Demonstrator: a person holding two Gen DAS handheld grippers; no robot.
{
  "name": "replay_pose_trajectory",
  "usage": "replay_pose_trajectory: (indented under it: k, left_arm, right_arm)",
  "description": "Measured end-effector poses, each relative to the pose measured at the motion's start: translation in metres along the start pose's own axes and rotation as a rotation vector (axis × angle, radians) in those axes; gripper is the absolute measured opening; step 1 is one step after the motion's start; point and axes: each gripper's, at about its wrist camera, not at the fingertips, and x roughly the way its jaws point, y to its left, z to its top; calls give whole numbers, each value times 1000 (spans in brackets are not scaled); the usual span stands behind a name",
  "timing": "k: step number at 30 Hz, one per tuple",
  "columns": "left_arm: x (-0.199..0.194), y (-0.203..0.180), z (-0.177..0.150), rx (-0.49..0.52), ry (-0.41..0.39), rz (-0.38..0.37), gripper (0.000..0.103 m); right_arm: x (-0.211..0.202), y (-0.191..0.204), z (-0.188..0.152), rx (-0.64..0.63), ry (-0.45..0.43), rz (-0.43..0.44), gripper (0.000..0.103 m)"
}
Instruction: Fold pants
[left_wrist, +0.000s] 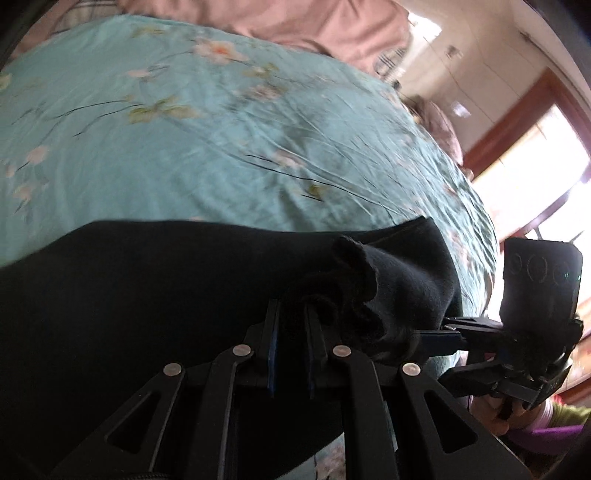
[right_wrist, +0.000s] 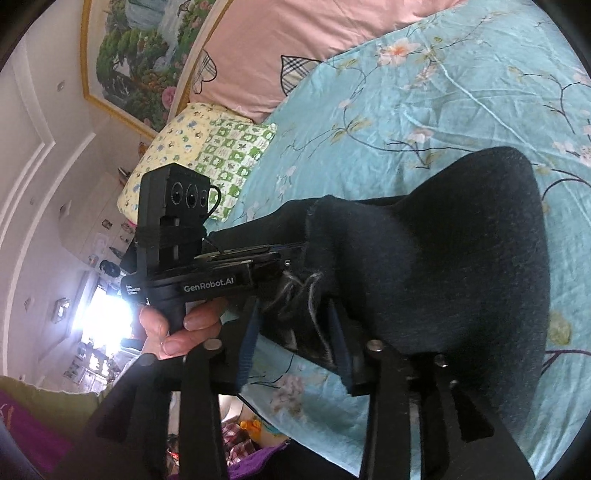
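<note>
While I am leaning over the bed, one pair of black pants (left_wrist: 155, 295) is lying across the near edge of the teal flowered bedspread (left_wrist: 184, 129), and I am working it with two grippers, one in each hand. My left gripper (left_wrist: 291, 314) is pinching a bunched fold of the dark fabric: its two blue-lined jaws are standing close together with cloth gathered between them and spilling over to the right. My right gripper (right_wrist: 295, 325) is standing with its two jaws parted around the pants' (right_wrist: 443, 258) end, where a grey drawstring (right_wrist: 314, 295) is hanging between them; the fabric is sitting in the gap, but I cannot tell whether the pads are pressing on it, so the grip looks slackened rather than clenched. In the right wrist view my left hand (right_wrist: 177, 328) is wrapping around the handle of the other gripper, three fingers showing, just beside the right jaws. In the left wrist view the right gripper's camera block (left_wrist: 539, 284) is sitting at the far right, touching the pants' edge.

Beyond the pants I am counting one pink quilt (right_wrist: 295, 48) with two plaid hearts showing, one pillow (right_wrist: 199, 155) patterned yellow and green, and one framed landscape painting (right_wrist: 140, 55) on the wall.
</note>
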Motion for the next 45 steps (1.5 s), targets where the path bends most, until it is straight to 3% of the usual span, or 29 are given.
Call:
replay_pose_trajectory:
  k: [5,8,25,29,37,40,45]
  left_arm:
    - [-26,18,-14,-92,-53,53,17]
    - [-41,26,-22,-138,-92,80,31]
    - [-101,66,-80,-379,-242,118,31]
    - [-115,76,-94,-445,-281,124,46]
    - [-149,100,-130,-588,-340,163,47]
    - [-158,107,-142,-631,-355,184,56]
    - [-173,121,-159,-692,-389,217,56]
  right_arm:
    - [6,7,1,-3,28,23,49]
    - [6,14,3,-15,27,38,51]
    - [36,48,38,-113,56,74,58]
    - [50,53,44,-126,79,74,58]
    - [82,69,60,-178,140,98,59]
    - [97,78,67,-204,163,107,59]
    - [122,87,75,-225,209,121,63]
